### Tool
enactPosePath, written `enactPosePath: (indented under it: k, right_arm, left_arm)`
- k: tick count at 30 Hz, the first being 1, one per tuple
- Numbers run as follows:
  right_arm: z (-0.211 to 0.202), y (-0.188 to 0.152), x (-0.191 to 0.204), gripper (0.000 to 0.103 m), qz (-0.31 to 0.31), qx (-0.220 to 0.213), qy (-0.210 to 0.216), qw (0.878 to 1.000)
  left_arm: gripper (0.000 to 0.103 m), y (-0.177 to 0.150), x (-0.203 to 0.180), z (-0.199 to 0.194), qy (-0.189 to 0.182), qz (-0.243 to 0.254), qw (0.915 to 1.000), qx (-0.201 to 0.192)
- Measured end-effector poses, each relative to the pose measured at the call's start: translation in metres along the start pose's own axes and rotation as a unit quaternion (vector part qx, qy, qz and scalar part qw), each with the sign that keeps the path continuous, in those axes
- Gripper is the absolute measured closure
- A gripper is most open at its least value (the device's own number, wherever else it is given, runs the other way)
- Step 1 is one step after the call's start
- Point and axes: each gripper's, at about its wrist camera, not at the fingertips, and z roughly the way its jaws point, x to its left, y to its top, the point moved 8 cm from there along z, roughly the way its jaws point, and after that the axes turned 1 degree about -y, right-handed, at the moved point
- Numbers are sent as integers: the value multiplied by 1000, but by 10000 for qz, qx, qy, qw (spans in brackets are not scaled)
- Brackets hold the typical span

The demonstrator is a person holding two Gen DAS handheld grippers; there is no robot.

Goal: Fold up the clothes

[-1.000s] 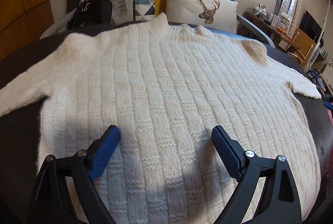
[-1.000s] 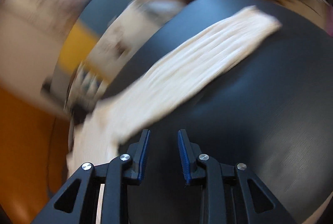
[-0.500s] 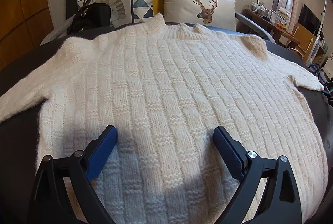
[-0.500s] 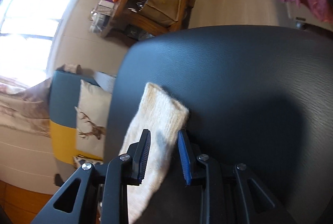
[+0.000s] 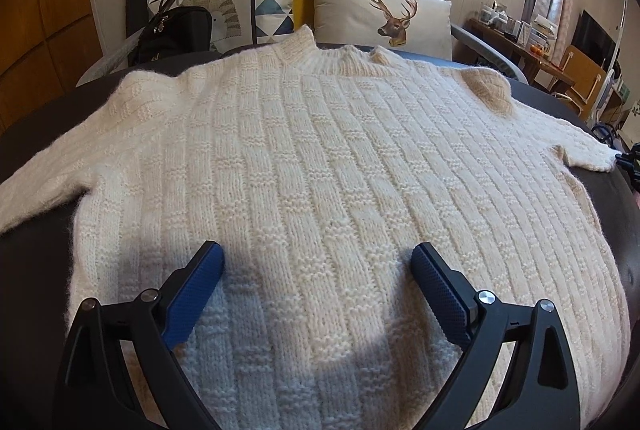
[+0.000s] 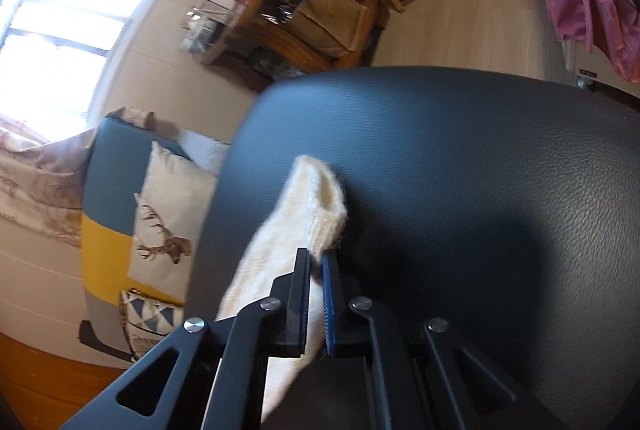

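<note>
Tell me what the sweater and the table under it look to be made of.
Sweater: cream knitted yarn, probably wool or a wool-like blend; raised ribs, block stitches and a fuzzy halo at the edges. Table: covered in dark matte leather or imitation leather; fine wrinkled grain shows in the right wrist view. What lies beneath the cover cannot be seen.

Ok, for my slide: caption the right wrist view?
Right tool shut on cream sweater's sleeve cuff over dark table.

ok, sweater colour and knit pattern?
Cream sweater, ribbed columns with basketweave-like blocks. Clearest in the left wrist view.
</note>
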Motion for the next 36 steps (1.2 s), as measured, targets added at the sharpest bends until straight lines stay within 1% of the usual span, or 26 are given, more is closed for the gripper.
enactPosePath:
  k: [4, 7, 9, 12, 14, 15, 16, 17, 18, 19, 20, 23, 25, 27, 29, 30, 32, 34, 35, 36]
  right_arm:
    - [-13, -18, 43, 99, -303, 66, 341, 9989]
    - [-21, -44, 86, 99, -674, 250, 665, 9952]
    - [-22, -70, 115, 99, -932, 442, 860, 9909]
    - [-23, -111, 158, 99, -1284, 772, 1164, 9818]
    - [-23, -143, 184, 99, -1465, 1041, 1373, 9741]
    - [-24, -159, 195, 99, -1536, 1176, 1469, 9700]
    - [-26, -174, 204, 99, -1571, 1304, 1549, 9666]
    - [-27, -189, 213, 99, -1634, 1423, 1655, 9621]
    - [-28, -205, 220, 100, -1684, 1556, 1767, 9572]
    - [-28, -219, 227, 101, -1738, 1683, 1870, 9521]
    - [-28, -235, 233, 102, -1816, 1802, 1942, 9470]
    - [-20, -296, 243, 101, -2146, 2293, 2009, 9279]
    - [-14, -335, 240, 101, -2365, 2541, 1973, 9168]
    - [-11, -369, 230, 97, -2798, 2659, 1826, 9043]
    - [-7, -397, 214, 82, -3372, 2677, 1577, 8887]
    - [-5, -408, 202, 81, -3687, 2692, 1421, 8783]
    - [-2, -431, 180, 81, -4339, 2694, 1089, 8528]
    - [-6, -446, 160, 81, -5235, 2435, 764, 8129]
    - [-9, -454, 155, 81, -5698, 2170, 696, 7896]
    - [-12, -462, 150, 81, -6140, 1899, 626, 7635]
  left_arm:
    - [6, 0, 1, -1, -56, -31, 10000, -18]
    - [6, 0, 1, -2, -116, -78, 9999, -41]
    - [6, 0, 3, -2, -169, -116, 9998, -59]
    - [6, 1, 3, -3, -122, -128, 9998, -35]
    - [6, 4, -1, 0, 61, 33, 9999, 138]
    - [6, 9, -6, 1, 68, 67, 9997, 214]
    - [6, 15, -14, 0, -92, -6, 9997, 205]
    - [6, 25, -25, -4, -408, -151, 9990, 141]
    - [6, 37, -41, -8, -811, -311, 9962, 69]
    - [6, 48, -55, -10, -1136, -418, 9926, 15]
    - [6, 56, -64, -6, -1247, -503, 9909, 72]
    - [6, 75, -85, 15, -1347, -761, 9872, 385]
    - [6, 73, -87, 33, -1329, -1062, 9825, 762]
    - [6, 71, -85, 42, -1362, -1372, 9769, 915]
    - [6, 78, -82, 46, -1422, -1637, 9721, 899]
    - [6, 85, -83, 48, -1427, -1720, 9706, 892]
    - [6, 99, -94, 53, -1437, -1627, 9718, 926]
    - [6, 114, -119, 62, -1501, -1271, 9743, 1096]
    - [6, 120, -133, 66, -1573, -1062, 9749, 1161]
    - [8, 127, -149, 70, -1618, -814, 9764, 1179]
